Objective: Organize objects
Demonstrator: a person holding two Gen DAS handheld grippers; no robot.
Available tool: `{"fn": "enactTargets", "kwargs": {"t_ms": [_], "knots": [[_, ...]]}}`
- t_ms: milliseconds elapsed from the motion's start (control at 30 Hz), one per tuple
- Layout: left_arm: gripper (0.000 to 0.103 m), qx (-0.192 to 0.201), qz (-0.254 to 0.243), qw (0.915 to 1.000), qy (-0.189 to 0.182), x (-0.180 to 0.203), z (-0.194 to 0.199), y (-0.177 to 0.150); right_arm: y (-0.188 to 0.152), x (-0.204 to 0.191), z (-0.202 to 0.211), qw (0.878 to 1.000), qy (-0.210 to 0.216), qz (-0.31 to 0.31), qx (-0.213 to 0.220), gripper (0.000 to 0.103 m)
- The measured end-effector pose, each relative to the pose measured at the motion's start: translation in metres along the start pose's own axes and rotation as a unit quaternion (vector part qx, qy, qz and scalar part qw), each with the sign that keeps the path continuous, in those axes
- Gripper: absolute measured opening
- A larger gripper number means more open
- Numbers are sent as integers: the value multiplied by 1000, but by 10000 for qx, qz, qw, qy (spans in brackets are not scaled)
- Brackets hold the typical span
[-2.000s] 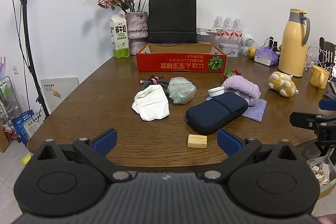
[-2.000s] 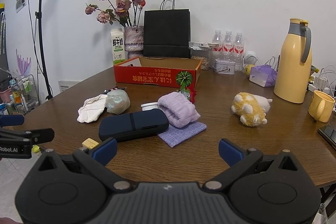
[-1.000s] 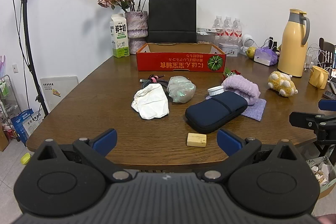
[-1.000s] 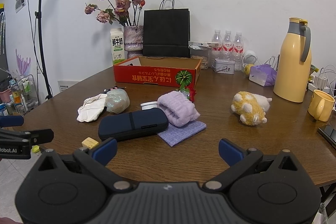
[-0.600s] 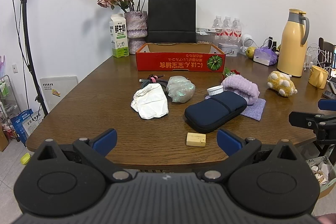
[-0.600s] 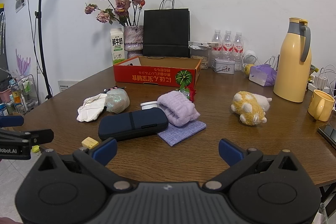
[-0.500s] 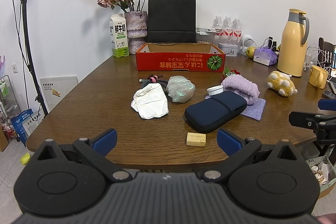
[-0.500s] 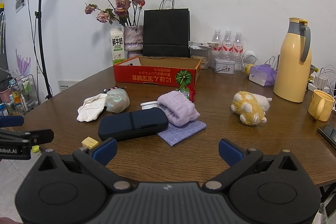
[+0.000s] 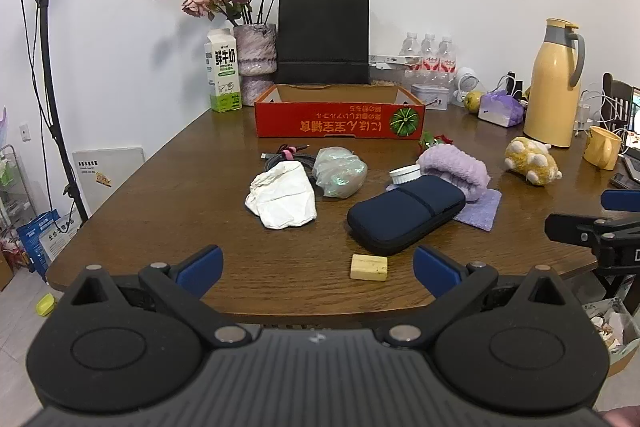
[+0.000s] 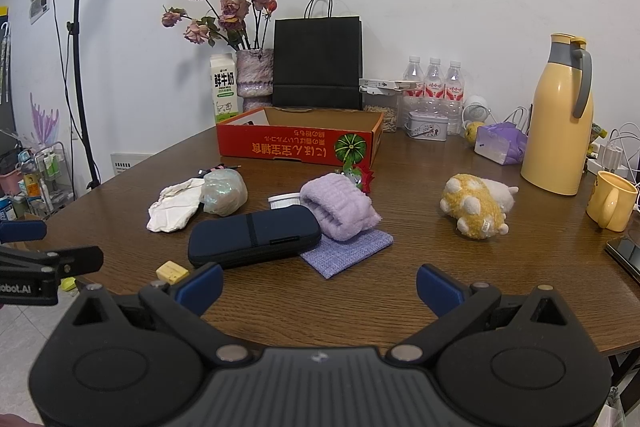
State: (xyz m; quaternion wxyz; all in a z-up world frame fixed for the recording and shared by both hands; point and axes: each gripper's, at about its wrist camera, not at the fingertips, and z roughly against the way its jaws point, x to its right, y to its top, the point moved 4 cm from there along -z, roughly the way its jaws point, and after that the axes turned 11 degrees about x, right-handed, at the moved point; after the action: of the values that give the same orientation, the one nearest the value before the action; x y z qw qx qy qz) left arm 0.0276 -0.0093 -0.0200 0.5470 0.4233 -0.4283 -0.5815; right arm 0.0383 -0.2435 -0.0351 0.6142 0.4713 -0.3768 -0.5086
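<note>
left gripper [image 9: 317, 267]: jaws apart, empty, at near table [image 9: 192, 163] edge | right gripper [image 10: 319, 286]: jaws apart, empty | red cardboard box [image 9: 339, 117]: far ahead of both, visible interior bare | navy case [image 9: 406, 213], yellow block [image 9: 369, 267], white cloth [image 9: 282, 201]: on table between grippers and box

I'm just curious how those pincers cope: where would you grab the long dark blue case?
Probably across the navy case's narrow width near its middle, coming from above: it lies flat and long, its far end beside the purple towel, so the middle is freest.
</note>
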Motion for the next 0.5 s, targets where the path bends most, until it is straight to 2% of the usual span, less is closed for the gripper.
{"fn": "enactTargets", "kwargs": {"t_ms": [500], "knots": [[103,-89,77,9996,-262,5,-9,-3,-3,3,-1,10000,-11,2,-20,103]]}}
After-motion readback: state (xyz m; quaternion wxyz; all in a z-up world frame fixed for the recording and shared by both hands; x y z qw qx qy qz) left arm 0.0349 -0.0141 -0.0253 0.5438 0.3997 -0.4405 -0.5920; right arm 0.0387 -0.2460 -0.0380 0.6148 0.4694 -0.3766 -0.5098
